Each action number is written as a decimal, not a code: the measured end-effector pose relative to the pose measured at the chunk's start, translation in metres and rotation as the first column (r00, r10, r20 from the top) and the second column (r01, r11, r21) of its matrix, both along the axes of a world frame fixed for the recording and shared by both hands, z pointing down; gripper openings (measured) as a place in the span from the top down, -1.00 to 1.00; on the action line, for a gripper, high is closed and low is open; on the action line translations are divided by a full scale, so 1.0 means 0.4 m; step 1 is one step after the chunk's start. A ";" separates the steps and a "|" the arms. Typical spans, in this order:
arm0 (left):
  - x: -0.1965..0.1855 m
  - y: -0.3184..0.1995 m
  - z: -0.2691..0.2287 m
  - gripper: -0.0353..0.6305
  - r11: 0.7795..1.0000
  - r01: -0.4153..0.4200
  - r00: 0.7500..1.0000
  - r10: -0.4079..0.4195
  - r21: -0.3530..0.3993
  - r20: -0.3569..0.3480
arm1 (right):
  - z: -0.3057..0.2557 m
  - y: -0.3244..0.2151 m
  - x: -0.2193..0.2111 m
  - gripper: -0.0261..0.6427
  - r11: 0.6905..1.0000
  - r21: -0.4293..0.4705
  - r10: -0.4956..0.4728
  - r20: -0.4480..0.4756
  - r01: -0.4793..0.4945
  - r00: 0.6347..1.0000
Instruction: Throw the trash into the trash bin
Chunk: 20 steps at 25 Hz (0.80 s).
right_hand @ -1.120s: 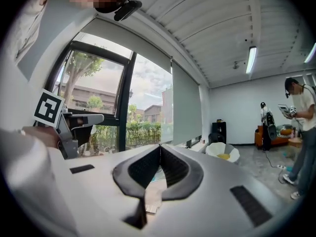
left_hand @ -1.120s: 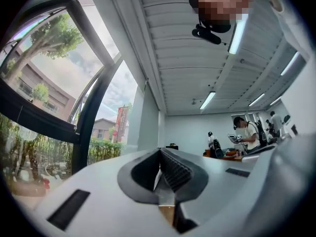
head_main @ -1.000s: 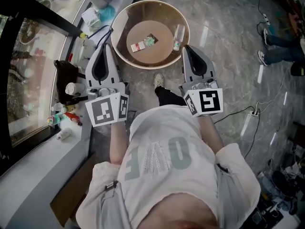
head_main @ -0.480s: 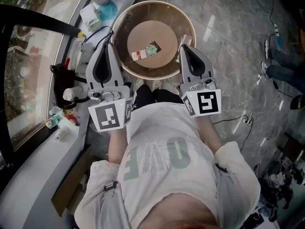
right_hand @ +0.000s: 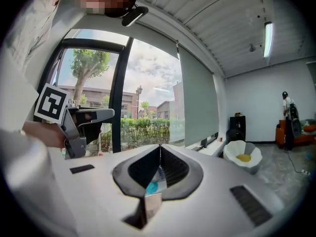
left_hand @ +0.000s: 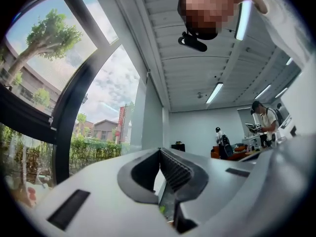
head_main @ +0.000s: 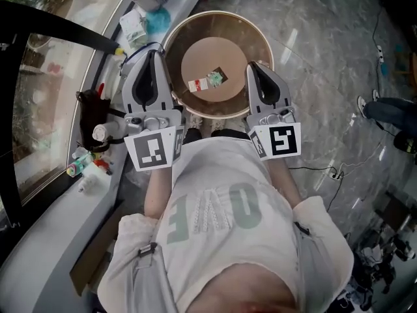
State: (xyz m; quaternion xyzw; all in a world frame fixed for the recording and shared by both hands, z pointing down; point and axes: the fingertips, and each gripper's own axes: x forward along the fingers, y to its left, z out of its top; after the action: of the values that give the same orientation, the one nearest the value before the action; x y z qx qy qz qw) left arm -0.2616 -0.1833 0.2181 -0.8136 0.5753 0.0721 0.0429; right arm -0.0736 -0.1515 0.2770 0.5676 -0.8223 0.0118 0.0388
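Fingers (head_main: 158,77) on your left gripper (head_main: 154,53) are pressed together, empty, and your right gripper (head_main: 253,66) matches. Trash bin (head_main: 215,14) sits between both tips, wrappers (head_main: 207,81) inside.

The trash (head_main: 207,81) inside the trash bin (head_main: 195,19) is too small to identify; a bystander's legs (head_main: 386,109) are cut off at the right edge

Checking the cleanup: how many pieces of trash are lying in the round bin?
2: a white-and-red wrapper and a green one beside it, on the bin floor. The right gripper may hide more.
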 end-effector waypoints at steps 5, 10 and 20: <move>0.011 -0.011 0.005 0.86 1.000 -0.017 1.000 0.017 0.007 0.014 | 0.009 -0.024 -0.021 0.88 0.997 0.010 -0.074 -0.013 0.074 0.997; 0.012 -0.013 0.084 0.86 0.998 -0.029 1.000 0.029 -0.056 0.012 | 0.069 -0.074 -0.100 0.08 0.979 0.003 -0.201 -0.143 0.204 0.969; -0.012 0.018 0.308 0.86 0.981 -0.006 0.999 0.015 -0.195 0.043 | 0.592 -0.046 -0.322 -0.09 0.587 -0.520 -0.809 -0.392 0.620 0.438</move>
State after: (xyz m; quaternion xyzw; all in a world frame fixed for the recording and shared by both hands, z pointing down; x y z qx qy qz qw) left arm -0.2666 -0.1761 0.3414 -0.8185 0.5740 -0.0023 -0.0243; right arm -0.2024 -0.1698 0.5138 0.1191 -0.9153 -0.0599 0.3800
